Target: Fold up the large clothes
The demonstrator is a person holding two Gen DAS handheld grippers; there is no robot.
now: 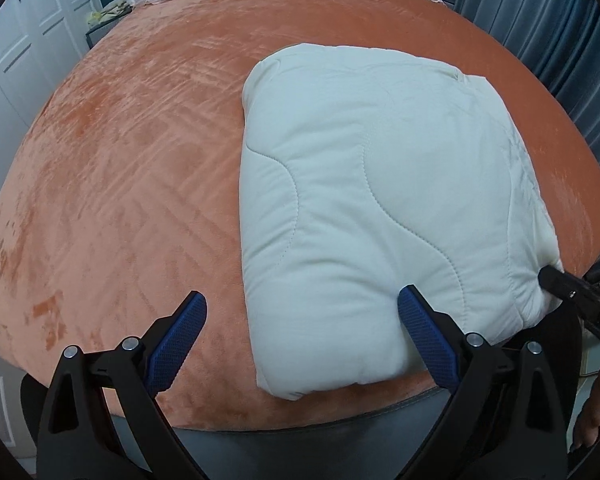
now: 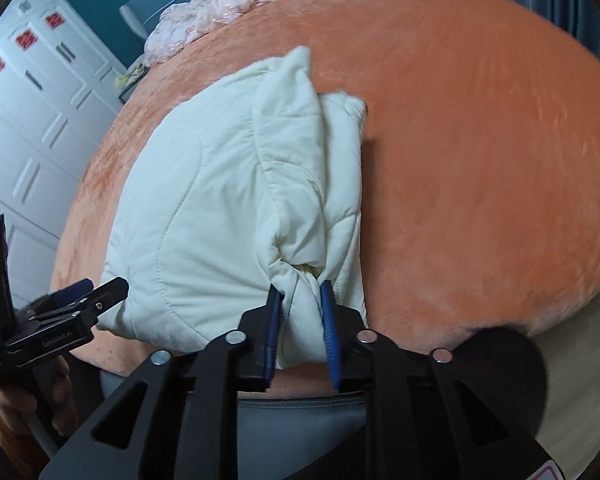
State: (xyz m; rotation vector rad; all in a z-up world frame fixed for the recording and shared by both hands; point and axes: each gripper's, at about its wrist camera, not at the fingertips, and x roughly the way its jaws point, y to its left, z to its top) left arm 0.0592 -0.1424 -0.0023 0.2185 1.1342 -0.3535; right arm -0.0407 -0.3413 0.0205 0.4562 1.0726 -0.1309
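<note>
At the bed's (image 1: 120, 160) near edge, the right gripper (image 2: 300, 300) is pinching the folded quilt's (image 1: 380, 180) corner; the left gripper (image 1: 300, 320) is hanging spread. Pulling on that thin pinch risks slipping and unfolding the bundle.

My left gripper (image 1: 302, 328) is wide open over the near edge of the bed (image 1: 132, 168), one blue-padded finger over bare orange plush and the other finger (image 1: 428, 336) pressed right up against the near end of the folded white quilted coat (image 1: 380, 184). The coat sits as a puffy rectangular bundle on the right half of the bed, wavy stitch lines running across it. Over at its near right corner, the black tip of my right gripper (image 1: 556, 280) touches the fabric.
</note>
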